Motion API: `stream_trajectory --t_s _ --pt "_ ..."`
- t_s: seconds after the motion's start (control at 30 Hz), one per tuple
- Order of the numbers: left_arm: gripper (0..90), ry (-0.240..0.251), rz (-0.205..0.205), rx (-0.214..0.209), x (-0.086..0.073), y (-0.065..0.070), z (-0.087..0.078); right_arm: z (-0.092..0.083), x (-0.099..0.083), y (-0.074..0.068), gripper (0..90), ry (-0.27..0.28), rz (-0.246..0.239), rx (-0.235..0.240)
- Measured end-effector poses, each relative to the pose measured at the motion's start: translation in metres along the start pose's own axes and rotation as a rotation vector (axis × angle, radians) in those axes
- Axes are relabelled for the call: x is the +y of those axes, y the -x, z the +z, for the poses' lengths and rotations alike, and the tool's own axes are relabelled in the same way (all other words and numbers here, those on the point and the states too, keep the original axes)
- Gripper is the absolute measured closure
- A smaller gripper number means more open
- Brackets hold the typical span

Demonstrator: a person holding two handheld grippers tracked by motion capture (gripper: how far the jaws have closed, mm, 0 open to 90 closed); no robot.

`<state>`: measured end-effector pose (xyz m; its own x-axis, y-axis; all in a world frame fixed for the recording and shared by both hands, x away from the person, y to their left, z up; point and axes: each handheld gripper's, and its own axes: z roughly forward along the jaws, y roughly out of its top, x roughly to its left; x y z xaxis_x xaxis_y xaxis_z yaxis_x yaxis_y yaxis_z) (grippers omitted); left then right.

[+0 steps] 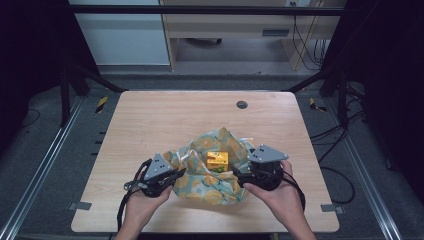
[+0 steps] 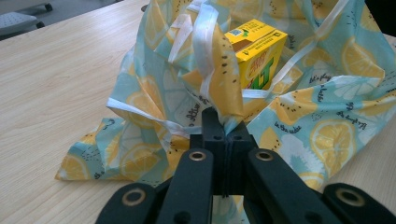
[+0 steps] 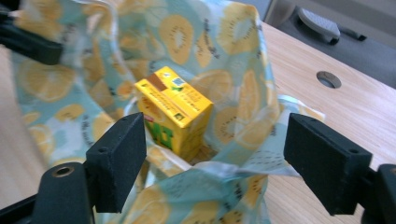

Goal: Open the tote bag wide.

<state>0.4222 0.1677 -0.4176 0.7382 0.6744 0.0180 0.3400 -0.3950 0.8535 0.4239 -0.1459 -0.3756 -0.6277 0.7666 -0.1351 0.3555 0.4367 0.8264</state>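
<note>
Lemon-printed pale-blue fabric drawstring bag (image 1: 212,175) lies low and centre in the high view, a yellow drink carton (image 1: 217,160) upright inside. In the left gripper view, the left gripper (image 2: 223,126) is clenched on the bag's rim, probably cloth rather than ribbon. In the right gripper view, the right gripper (image 3: 215,154) gapes, straddling the near rim below the carton; a hard tug could tip it.

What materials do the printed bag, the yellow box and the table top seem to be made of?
Printed bag: probably thin woven cloth, matte; it creases and folds softly. Yellow box: likely coated paperboard, slightly glossy, with sharp folded edges like a drink carton. Table top: pale wood or wood-look laminate, with visible grain lines and a smooth finish.
</note>
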Motion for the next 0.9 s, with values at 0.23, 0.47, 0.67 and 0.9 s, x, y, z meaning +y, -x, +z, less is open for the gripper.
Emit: stream_trajectory --t_s 0.23,0.47,0.67,0.9 --pt "89.9 0.004 0.021 -0.002 -0.004 0.004 -0.003 0.020 -0.001 0.011 20.3 -0.039 0.038 -0.027" --pt "89.9 -0.012 -0.002 -0.015 -0.019 0.001 -0.003 0.035 -0.005 0.023 30.9 -0.093 0.038 -0.027" --pt "89.9 -0.013 -0.007 -0.018 -0.022 0.000 -0.002 0.049 -0.010 0.034 51.8 -0.139 0.043 -0.015" --pt "89.9 -0.005 -0.007 -0.019 -0.022 -0.001 -0.002 0.054 -0.002 0.037 47.6 -0.135 0.065 -0.002"
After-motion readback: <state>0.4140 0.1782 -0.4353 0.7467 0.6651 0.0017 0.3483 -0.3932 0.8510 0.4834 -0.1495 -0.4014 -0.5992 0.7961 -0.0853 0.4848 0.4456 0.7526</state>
